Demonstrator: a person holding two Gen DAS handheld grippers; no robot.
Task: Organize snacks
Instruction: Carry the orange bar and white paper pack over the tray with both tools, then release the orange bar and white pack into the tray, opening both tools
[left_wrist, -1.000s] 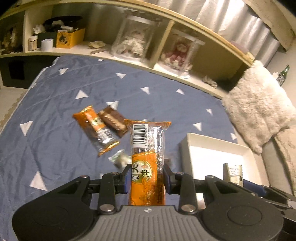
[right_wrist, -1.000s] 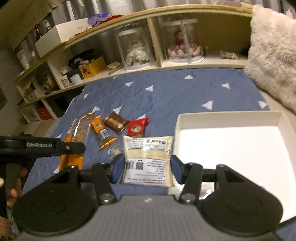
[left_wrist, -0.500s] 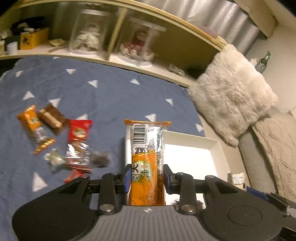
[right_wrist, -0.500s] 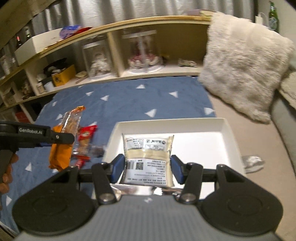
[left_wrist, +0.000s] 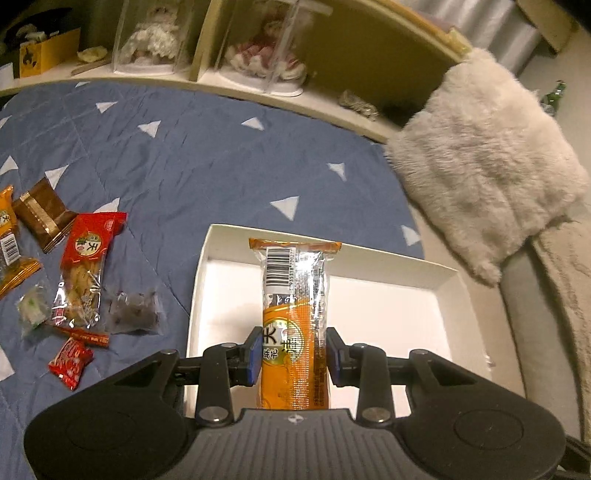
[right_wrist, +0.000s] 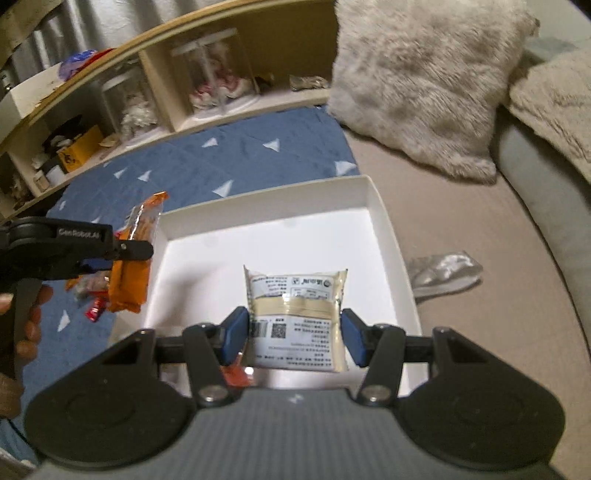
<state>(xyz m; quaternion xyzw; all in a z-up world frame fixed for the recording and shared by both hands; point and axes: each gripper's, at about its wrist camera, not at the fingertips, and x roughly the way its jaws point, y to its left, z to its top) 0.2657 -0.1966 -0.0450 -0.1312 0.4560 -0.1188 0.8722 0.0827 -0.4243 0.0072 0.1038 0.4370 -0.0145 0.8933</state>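
Left gripper (left_wrist: 291, 354): angled downward over white tray (left_wrist: 388, 260), clamping upright orange snack stick (left_wrist: 293, 314). Right gripper (right_wrist: 293, 334): angled downward above the tray, clamping white snack packet (right_wrist: 297, 317).

Home bedroom: quilted bedspread (left_wrist: 207, 155), fluffy pillow (left_wrist: 487, 162)

Orange snack packet (left_wrist: 293, 332): glossy plastic film, part clear. Cream packet (right_wrist: 298, 321): shiny film, printed paper-look label. White tray (right_wrist: 388, 236): smooth matt, card or plastic, can't tell which. Blue bedspread (left_wrist: 207, 166): quilted matt cloth. Cushion (left_wrist: 480, 170): long shaggy fur. Gripper bodies: matt black plastic, blue pads (left_wrist: 254, 356), bare metal screws. Shelf (right_wrist: 177, 92): light wood.
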